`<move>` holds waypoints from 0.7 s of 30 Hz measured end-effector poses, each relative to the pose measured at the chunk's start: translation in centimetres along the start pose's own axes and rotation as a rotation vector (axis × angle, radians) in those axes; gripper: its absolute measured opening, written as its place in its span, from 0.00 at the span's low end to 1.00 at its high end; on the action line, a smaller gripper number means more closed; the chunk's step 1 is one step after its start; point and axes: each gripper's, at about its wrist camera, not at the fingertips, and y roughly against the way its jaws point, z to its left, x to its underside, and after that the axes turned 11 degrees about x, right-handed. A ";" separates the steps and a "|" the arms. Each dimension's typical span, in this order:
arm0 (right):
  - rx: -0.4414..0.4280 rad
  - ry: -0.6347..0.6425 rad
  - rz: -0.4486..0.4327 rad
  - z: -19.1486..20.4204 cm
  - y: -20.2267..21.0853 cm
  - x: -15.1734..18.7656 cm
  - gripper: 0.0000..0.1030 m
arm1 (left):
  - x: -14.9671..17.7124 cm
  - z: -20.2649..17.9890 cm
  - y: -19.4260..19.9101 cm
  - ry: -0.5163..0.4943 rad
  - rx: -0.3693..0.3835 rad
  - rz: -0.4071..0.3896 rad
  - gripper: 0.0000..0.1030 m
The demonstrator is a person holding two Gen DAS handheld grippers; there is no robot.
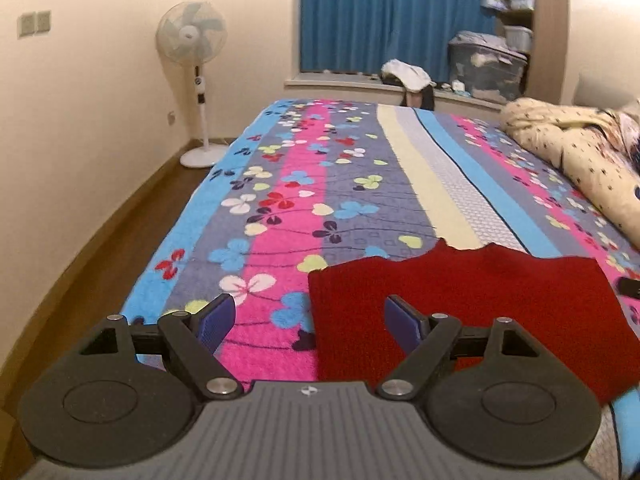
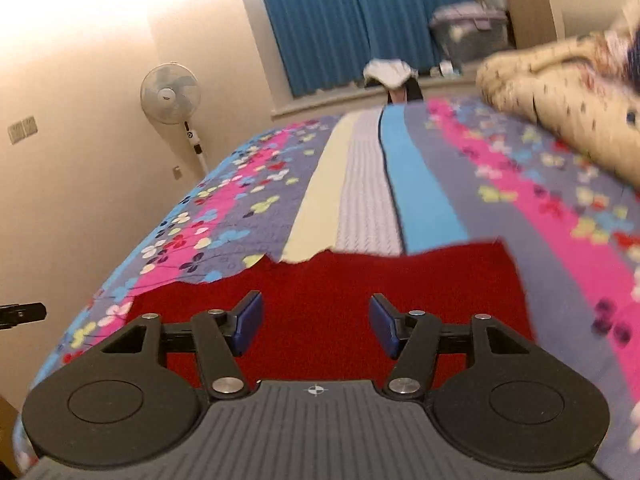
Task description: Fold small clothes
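Note:
A small red garment lies flat on the flowered bedspread. My left gripper is open and empty above the garment's left edge; its right finger is over the red cloth, its left finger over the bedspread. In the right wrist view the same red garment spreads under my right gripper, which is open and empty, with both fingers over the cloth. A bit of the other gripper shows at the far left.
A rolled cream quilt lies along the bed's right side. A standing fan is by the left wall. A window ledge with blue curtains, a clothes pile and a storage box are beyond the bed.

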 end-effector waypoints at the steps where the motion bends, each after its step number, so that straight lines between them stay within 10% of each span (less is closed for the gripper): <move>1: -0.006 0.000 0.012 0.6 -0.1 0.3 0.59 | -0.3 -0.1 0.5 -0.013 0.004 -0.012 0.83; 8: -0.014 0.257 -0.013 6.7 0.1 2.5 0.53 | 2.5 1.0 -1.3 0.037 -0.018 0.026 0.83; 14: -0.017 0.380 0.007 8.4 -0.2 3.9 0.13 | 2.1 1.8 -1.2 0.118 -0.050 0.026 0.83; 21: -0.038 0.341 0.005 8.3 1.0 3.7 0.15 | 2.1 2.2 -2.4 0.090 -0.071 0.067 0.83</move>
